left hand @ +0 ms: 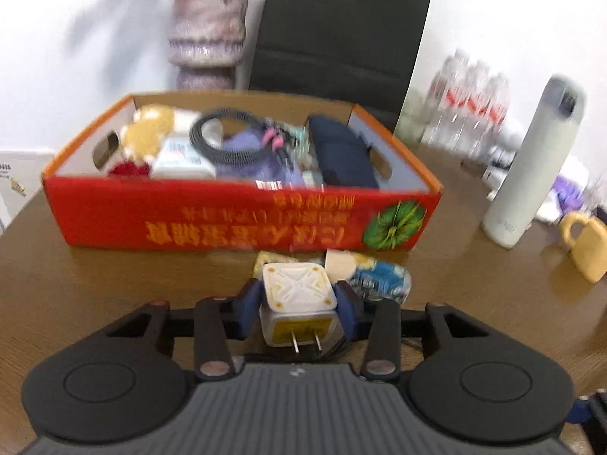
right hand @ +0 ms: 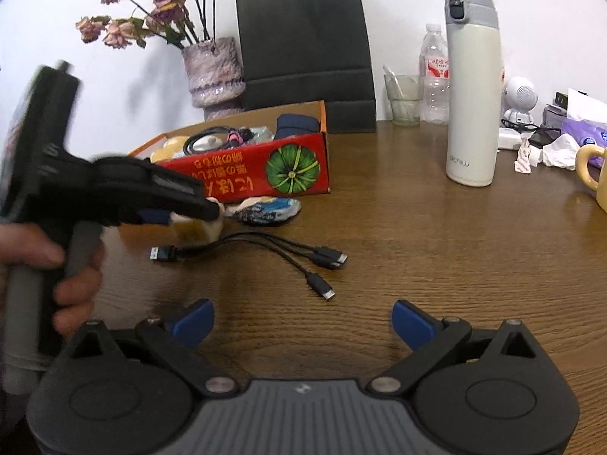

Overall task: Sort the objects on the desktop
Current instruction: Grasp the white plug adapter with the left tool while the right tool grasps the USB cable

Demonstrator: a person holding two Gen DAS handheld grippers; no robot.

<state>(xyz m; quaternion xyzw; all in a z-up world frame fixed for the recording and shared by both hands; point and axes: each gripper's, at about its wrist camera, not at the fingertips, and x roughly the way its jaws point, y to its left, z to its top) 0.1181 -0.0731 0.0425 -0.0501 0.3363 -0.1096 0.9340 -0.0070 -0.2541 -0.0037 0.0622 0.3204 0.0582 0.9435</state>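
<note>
Item in hand: white plug adapter (left hand: 298, 305), a squarish block with a moulded cross pattern on its far face, a yellow label and two flat prongs pointing back at my left camera. I have it clamped between the blue pads of the left hand-held gripper (left hand: 298, 303), just above the worktop (left hand: 95, 284) and short of the red carton.

Step, as I judge it: pick done, carry to the box pending.

Destination: red cardboard box (left hand: 235, 220), open-topped, already holding a coiled cable, a dark pouch, a plush toy and other oddments. Next move calls for lifting the adapter over the near wall and finding a gap among the contents before letting go.

Right hand-held gripper (right hand: 303, 320): spread wide, nothing between its pads, poised over bare wood.

Also outstanding on the worktop: black multi-head charging cable (right hand: 265, 252) lying loose, and a blue-and-white wrapped packet (right hand: 265, 208) against the box front. Likely the right side's next candidates.
</note>
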